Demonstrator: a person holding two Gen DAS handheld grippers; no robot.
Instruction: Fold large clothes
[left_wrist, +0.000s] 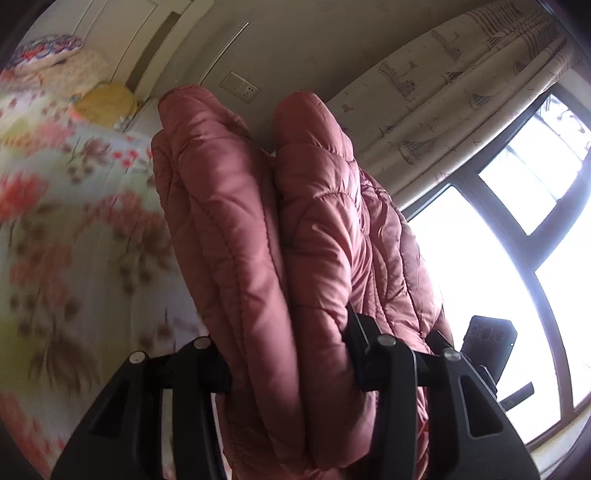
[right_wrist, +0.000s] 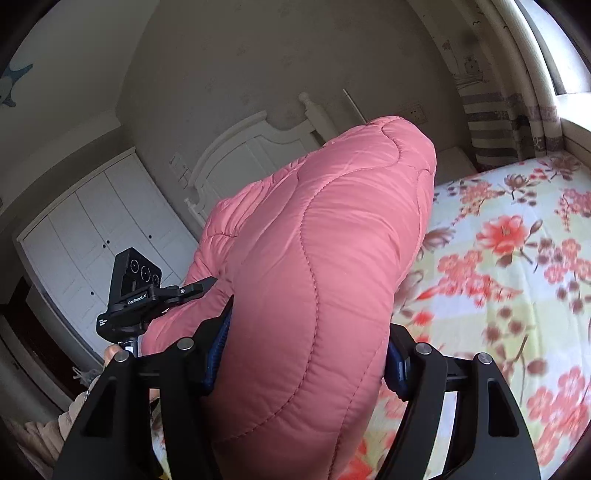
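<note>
A pink quilted puffer jacket (left_wrist: 258, 236) is held up off the bed by both grippers. My left gripper (left_wrist: 291, 369) is shut on a thick doubled fold of it, which bulges forward between the black fingers. My right gripper (right_wrist: 303, 354) is shut on another padded part of the jacket (right_wrist: 317, 258), which fills the middle of the right wrist view and hides the fingertips. The other gripper's camera block (right_wrist: 136, 280) shows to the left of the jacket in the right wrist view, and at the right edge in the left wrist view (left_wrist: 487, 339).
A bed with a floral sheet (right_wrist: 498, 258) lies under the jacket; it also shows in the left wrist view (left_wrist: 55, 221). Pillows (left_wrist: 55, 62) and a yellow item (left_wrist: 107, 103) lie at its head. A white headboard (right_wrist: 243, 155), a white wardrobe (right_wrist: 85, 236), curtains (left_wrist: 443, 92) and a window (left_wrist: 517, 221) surround it.
</note>
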